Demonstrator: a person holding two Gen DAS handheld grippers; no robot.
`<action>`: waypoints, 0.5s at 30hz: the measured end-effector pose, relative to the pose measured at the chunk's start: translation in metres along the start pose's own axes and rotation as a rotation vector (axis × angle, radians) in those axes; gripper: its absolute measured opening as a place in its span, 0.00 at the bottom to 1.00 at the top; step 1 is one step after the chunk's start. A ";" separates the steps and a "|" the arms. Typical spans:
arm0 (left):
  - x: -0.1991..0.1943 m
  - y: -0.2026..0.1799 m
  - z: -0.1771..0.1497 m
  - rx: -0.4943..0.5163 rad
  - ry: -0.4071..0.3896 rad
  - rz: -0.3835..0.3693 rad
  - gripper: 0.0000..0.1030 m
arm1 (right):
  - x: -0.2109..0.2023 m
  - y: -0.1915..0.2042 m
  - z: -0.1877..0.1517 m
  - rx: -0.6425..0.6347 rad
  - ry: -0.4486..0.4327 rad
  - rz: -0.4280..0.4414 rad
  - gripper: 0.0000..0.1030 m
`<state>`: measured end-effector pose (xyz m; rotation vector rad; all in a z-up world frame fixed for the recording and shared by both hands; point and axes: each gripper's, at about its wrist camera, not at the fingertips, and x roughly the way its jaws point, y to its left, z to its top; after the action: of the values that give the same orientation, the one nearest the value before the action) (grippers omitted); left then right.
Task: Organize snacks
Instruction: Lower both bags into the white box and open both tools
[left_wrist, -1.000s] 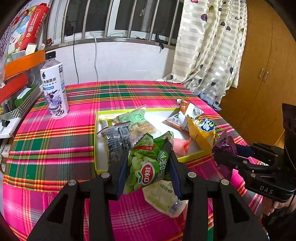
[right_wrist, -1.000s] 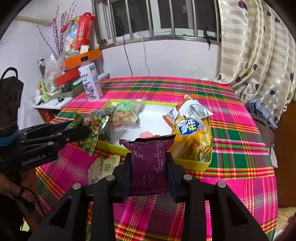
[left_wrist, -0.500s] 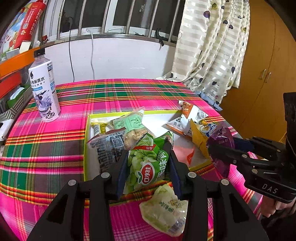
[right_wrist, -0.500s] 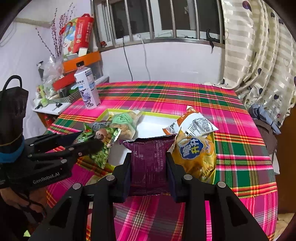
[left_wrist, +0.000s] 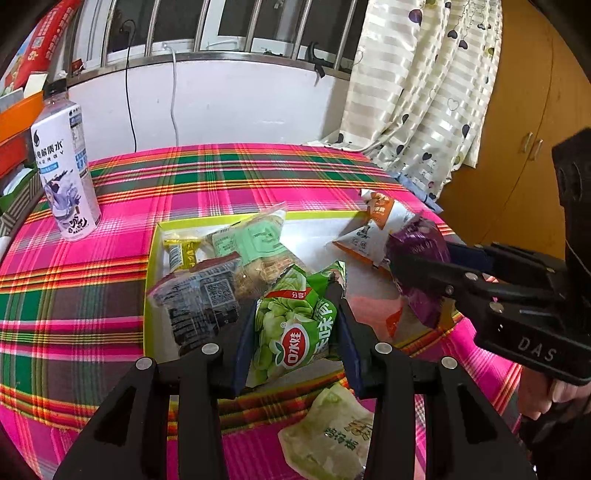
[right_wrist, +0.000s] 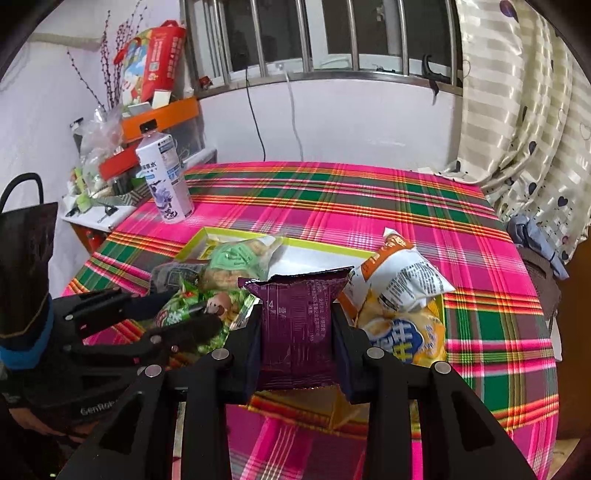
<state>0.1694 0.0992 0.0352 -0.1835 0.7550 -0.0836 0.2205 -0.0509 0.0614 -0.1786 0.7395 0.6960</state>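
Note:
My left gripper (left_wrist: 295, 325) is shut on a green snack bag (left_wrist: 295, 332) and holds it over the near edge of the yellow-rimmed white tray (left_wrist: 317, 221). My right gripper (right_wrist: 297, 332) is shut on a purple snack packet (right_wrist: 297, 325) over the tray's near right side; the packet also shows in the left wrist view (left_wrist: 421, 258). The tray holds a pale green bag (left_wrist: 258, 240), a dark printed packet (left_wrist: 199, 302), a small yellow packet (left_wrist: 183, 251) and an orange-and-white bag (left_wrist: 380, 225). A yellow bag (right_wrist: 402, 332) lies under the orange-and-white one.
A pale green packet (left_wrist: 332, 439) lies on the plaid tablecloth (left_wrist: 229, 177) in front of the tray. A white drink bottle (left_wrist: 64, 170) stands at the far left. A cluttered shelf (right_wrist: 122, 147) stands left of the table; curtains (right_wrist: 524, 110) hang at the right.
Both grippers have moved forward with their packets, from in front of the tray to over its near edge. Both stay shut.

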 end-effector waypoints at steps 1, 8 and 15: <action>0.003 0.002 0.000 0.000 0.004 0.008 0.41 | 0.004 -0.001 0.001 -0.001 0.006 0.000 0.31; 0.012 0.009 -0.001 -0.018 0.012 0.025 0.41 | 0.024 -0.002 0.007 -0.006 0.037 -0.003 0.31; 0.013 0.013 -0.001 -0.029 0.002 0.036 0.41 | 0.040 -0.004 0.015 -0.004 0.056 -0.001 0.32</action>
<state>0.1780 0.1094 0.0230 -0.1978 0.7620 -0.0385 0.2523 -0.0275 0.0456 -0.2024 0.7916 0.6940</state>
